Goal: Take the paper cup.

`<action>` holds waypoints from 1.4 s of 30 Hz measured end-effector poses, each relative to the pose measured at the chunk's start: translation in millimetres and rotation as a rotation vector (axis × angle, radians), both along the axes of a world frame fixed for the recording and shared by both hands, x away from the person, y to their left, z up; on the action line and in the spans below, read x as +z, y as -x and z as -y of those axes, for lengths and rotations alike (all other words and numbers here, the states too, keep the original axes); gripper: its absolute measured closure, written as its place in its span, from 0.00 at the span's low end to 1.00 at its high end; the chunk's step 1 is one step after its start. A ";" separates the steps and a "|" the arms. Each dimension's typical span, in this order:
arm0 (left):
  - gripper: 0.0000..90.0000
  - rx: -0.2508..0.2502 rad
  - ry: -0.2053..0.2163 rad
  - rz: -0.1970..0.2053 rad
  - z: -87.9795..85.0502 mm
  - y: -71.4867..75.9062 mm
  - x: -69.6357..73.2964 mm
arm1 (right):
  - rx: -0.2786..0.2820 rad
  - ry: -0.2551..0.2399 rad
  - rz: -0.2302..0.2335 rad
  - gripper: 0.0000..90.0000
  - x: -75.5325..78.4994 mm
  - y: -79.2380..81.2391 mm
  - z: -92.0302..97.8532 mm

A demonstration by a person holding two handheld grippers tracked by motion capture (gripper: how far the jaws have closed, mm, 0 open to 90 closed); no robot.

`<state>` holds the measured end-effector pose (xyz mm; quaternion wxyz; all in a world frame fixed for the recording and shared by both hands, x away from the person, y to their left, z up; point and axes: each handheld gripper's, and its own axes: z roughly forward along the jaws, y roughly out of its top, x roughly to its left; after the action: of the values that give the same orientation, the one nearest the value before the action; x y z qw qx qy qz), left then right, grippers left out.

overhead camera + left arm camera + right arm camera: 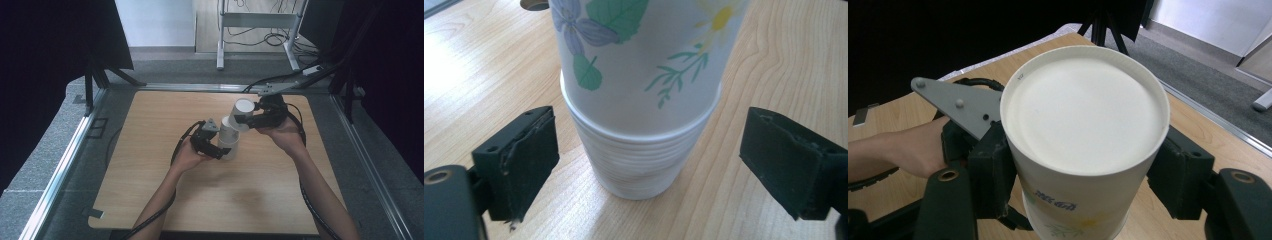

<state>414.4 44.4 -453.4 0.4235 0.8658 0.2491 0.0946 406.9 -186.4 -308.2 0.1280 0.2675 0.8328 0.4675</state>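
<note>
The upturned stack of cups (pixel 229 141) stands mid-table between the parted jaws of the left gripper (pixel 220 150) — just right and above, the right gripper (pixel 248 120) is clamped on a tilted single cup (pixel 242 112).

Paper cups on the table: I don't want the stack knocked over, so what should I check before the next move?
1. Right gripper holds the white paper cup: ok, both pads press its sides.
2. Left gripper free of the floral paper cup stack: ok, its jaws are open with a gap on each side.
3. Stack seated on the wooden table: ok, it stands upright.
4. Held cup lined up over the stack: not ok, in the high view it is tilted and off to one side of the top.
5. Held cup's mouth undented: cannot tell, its base faces the camera.
</note>
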 end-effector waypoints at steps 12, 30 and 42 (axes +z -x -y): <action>0.03 -0.004 0.044 -0.012 -15.0 15.1 2.8 | 0.005 -0.013 -0.003 0.38 -7.2 11.3 9.9; 0.04 -0.028 0.047 0.012 -18.1 40.7 3.3 | -0.002 -0.031 -0.015 0.38 -25.8 27.2 23.8; 0.06 -0.039 0.045 0.029 -13.9 52.0 2.8 | 0.007 -0.033 -0.012 0.38 -34.3 39.1 28.6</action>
<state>362.4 58.3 -450.6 0.4480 0.8594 0.2282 0.0933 367.8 -215.1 -342.6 0.1171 0.2694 0.8266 0.4800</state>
